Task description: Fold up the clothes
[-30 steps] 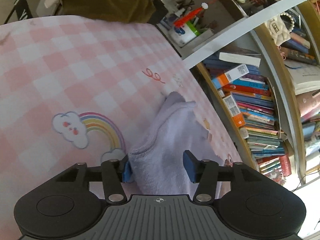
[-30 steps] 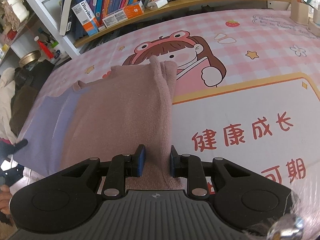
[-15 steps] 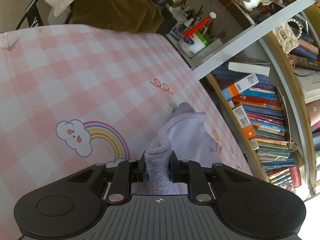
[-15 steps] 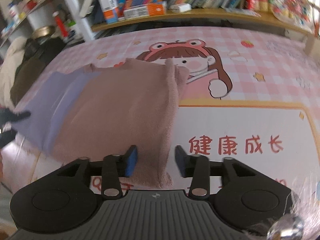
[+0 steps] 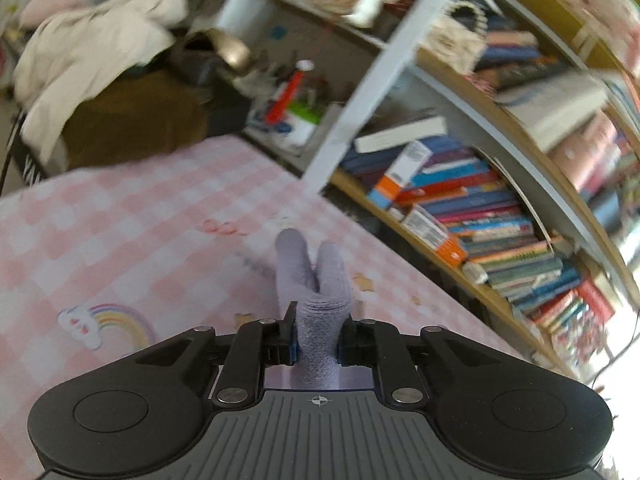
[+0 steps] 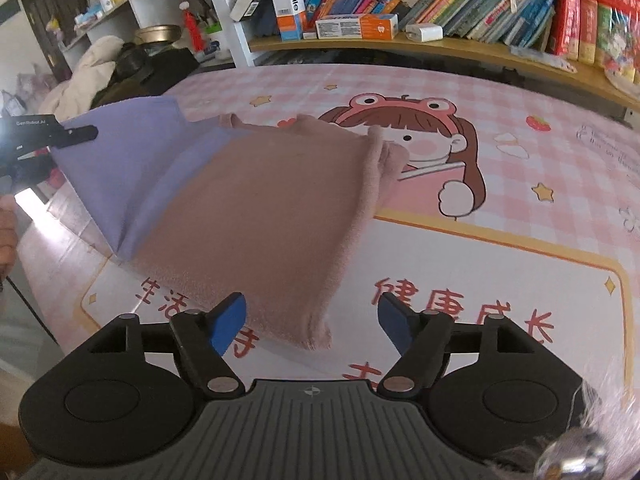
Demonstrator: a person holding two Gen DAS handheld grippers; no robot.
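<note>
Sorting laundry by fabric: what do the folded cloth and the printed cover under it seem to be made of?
The cloth looks like soft fleece or terry, matte and fuzzy, dusty pink on one face and lilac on the other; its edges show a short nap. The cover looks like smooth printed plastic or coated fabric, flat with a faint sheen, though that is uncertain.

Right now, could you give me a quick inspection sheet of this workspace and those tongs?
Surface: pink checked cartoon mat.
Job's things: lilac cloth, one corner lifted; pink towel on it.
Clutter: nothing seen on the mat.
Grippers: left tongs shut on the lilac cloth; right tongs opening, pads off the towel's near corner.
Cables: thin dark cable at left edge.
Surroundings: bookshelf; heaped clothes.
</note>
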